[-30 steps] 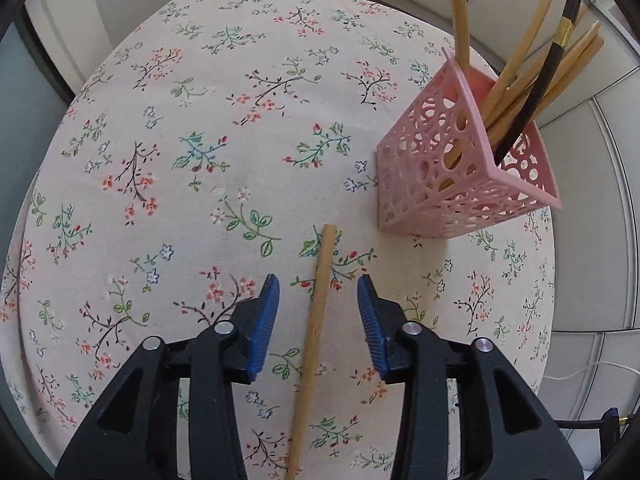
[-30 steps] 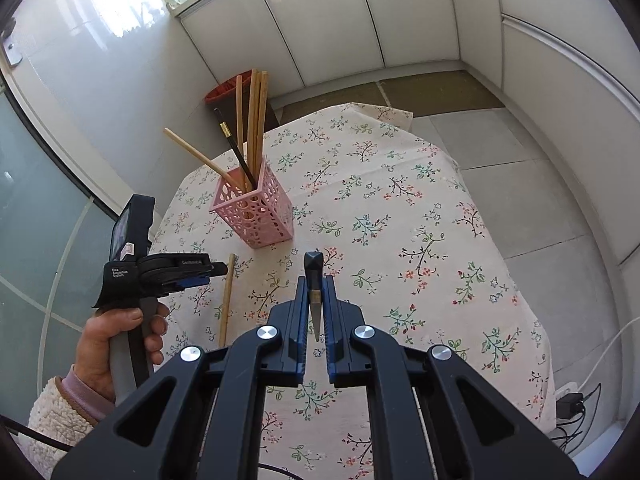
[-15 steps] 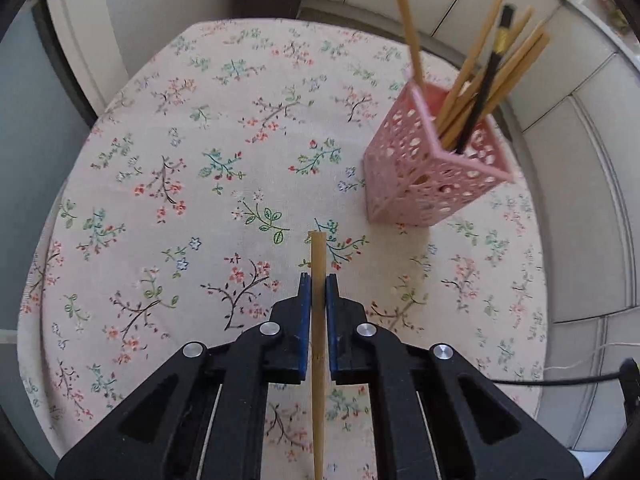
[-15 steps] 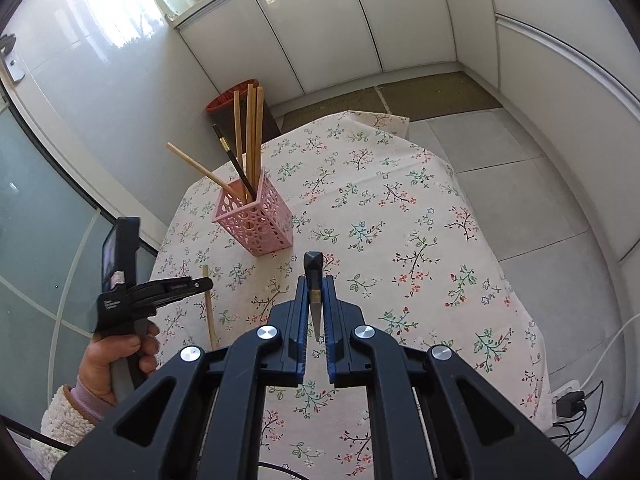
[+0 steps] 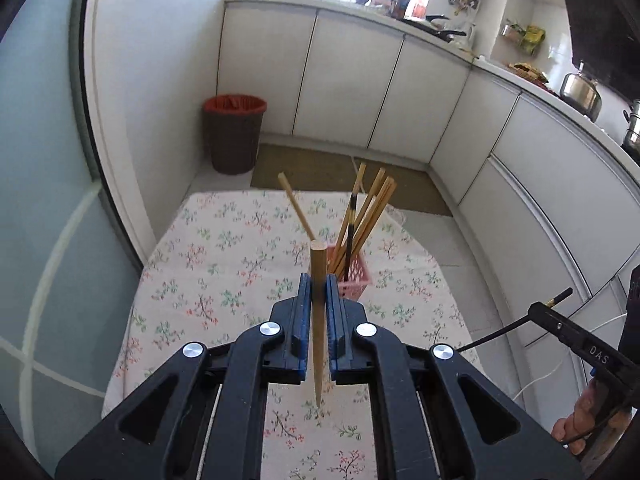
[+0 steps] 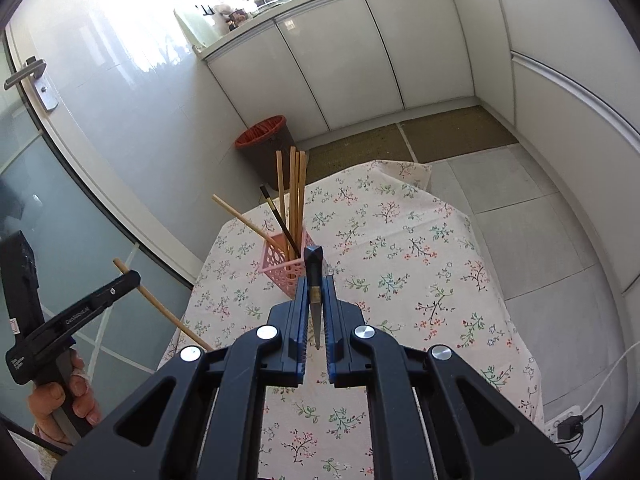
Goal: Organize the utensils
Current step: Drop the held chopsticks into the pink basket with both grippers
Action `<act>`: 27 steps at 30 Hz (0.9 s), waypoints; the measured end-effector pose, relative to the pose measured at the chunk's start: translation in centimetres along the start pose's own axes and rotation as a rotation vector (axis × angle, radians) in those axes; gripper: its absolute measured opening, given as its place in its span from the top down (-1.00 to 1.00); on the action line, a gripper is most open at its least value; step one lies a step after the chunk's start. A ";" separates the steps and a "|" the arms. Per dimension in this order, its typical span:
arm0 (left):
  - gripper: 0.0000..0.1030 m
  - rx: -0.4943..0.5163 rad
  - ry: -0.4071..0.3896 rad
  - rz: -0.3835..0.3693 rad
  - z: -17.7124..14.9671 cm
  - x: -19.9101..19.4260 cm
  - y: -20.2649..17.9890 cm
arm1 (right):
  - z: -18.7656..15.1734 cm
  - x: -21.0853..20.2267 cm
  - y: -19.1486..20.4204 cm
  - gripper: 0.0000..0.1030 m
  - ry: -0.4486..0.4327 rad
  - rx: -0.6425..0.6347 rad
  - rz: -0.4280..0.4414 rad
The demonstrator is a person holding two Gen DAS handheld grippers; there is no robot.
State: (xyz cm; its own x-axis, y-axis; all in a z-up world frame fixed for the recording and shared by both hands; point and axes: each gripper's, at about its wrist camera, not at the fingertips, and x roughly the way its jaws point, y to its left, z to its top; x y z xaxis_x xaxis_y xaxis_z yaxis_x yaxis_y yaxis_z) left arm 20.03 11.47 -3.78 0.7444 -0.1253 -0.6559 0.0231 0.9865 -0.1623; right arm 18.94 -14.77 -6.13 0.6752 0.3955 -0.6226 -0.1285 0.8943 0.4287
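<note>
A: Where is the wooden chopstick (image 5: 319, 320)?

B: Clamped between the closed blue pads of the left gripper (image 5: 319, 284), lifted above the floral tablecloth (image 5: 224, 264); its blunt end points toward the pink holder (image 5: 354, 278), its thin end back toward the camera.

A: And the other tongs?

B: The right gripper (image 6: 316, 284) is squeezed tight on a knife (image 6: 314, 300); black handle forward, blade tip back between the pads.

A: The holder?

B: Upright on the cloth, just beyond both grippers; several wooden chopsticks (image 6: 294, 196) and one dark chopstick (image 6: 280, 220) stand in it, one leaning far out.

A: Any writing?

B: "DAS" shows on the right tool's arm in the left view; white lettering runs along the left tool's arm (image 6: 80, 314) in the right view, too small to read surely; a red-lined bin (image 5: 234, 132) stands beyond the table.
</note>
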 end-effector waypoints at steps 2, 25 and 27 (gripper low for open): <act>0.87 0.010 -0.035 0.001 1.9 -0.3 -0.3 | 1.2 -0.4 0.4 0.86 -0.017 -0.006 0.006; 0.75 0.034 -0.054 -0.025 6.8 10.0 -2.2 | 7.0 2.9 3.5 0.86 -0.061 -0.064 0.039; 0.53 0.007 -0.066 -0.033 6.2 9.3 -1.5 | 7.3 3.4 4.1 0.86 -0.069 -0.069 0.047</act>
State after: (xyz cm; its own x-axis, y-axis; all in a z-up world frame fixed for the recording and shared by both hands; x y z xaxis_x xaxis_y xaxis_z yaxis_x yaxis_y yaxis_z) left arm 31.10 9.52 -5.08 0.7853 -0.1512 -0.6003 0.0530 0.9826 -0.1782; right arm 26.00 -11.29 -1.71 0.7155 0.4242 -0.5550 -0.2095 0.8882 0.4088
